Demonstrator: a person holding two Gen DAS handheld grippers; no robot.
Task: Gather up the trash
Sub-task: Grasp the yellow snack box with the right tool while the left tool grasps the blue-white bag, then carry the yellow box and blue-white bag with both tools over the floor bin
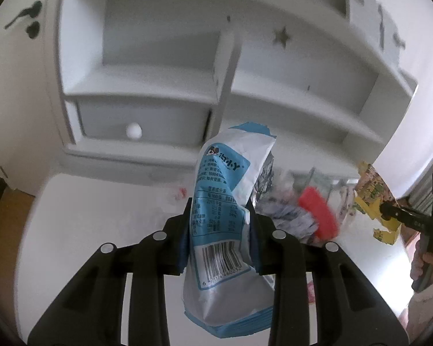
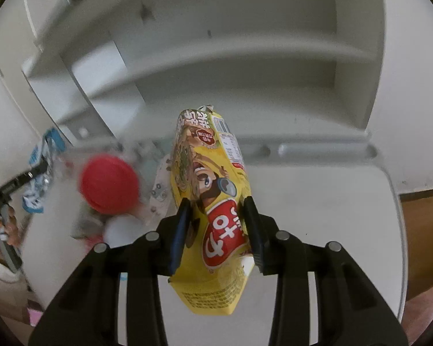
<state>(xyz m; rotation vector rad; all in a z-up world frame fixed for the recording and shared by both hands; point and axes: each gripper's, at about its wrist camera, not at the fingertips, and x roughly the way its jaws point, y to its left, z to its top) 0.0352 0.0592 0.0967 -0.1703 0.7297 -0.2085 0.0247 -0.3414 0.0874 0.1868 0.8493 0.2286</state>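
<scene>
My left gripper (image 1: 219,219) is shut on a blue and white snack wrapper (image 1: 225,201) with a barcode, held upright above the white desk (image 1: 101,225). My right gripper (image 2: 216,216) is shut on a yellow snack box (image 2: 213,201) with a red label, also held above the desk. The right gripper (image 1: 389,210) with the yellow box (image 1: 372,193) shows at the right of the left wrist view. The left gripper and blue wrapper (image 2: 40,155) show at the left of the right wrist view.
A blurred clear container with a red lid (image 1: 317,213) stands on the desk between the grippers; it also shows in the right wrist view (image 2: 109,184). White shelves with a knobbed drawer (image 1: 135,129) rise behind the desk. Wood floor lies past the desk edge (image 2: 418,230).
</scene>
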